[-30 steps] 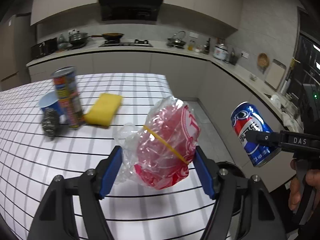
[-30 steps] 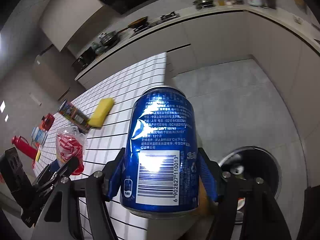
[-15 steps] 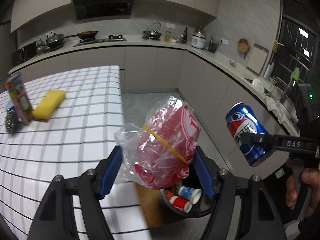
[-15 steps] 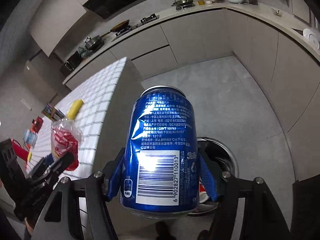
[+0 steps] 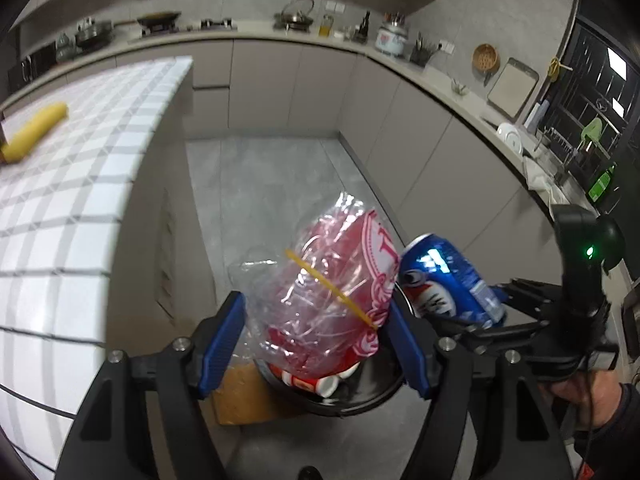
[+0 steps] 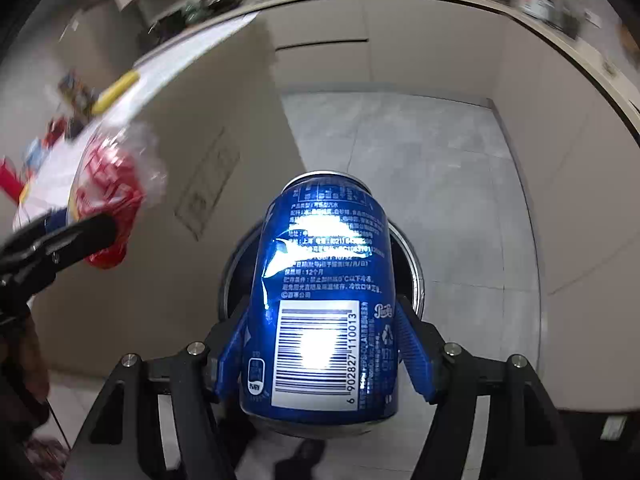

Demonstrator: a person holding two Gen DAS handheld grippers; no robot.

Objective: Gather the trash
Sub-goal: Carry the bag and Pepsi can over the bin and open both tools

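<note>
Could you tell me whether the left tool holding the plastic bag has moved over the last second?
Yes. The left tool carried the plastic bag off the checked table, over the trash bin.

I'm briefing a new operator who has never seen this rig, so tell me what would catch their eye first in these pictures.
The blue Pepsi can fills the middle of the right wrist view, clamped in the right tool above the round black trash bin on the floor. In the left wrist view, the left tool grips a crumpled red-and-clear plastic bag bound with a yellow rubber band, also over the bin, which already holds red-and-white trash.
</note>
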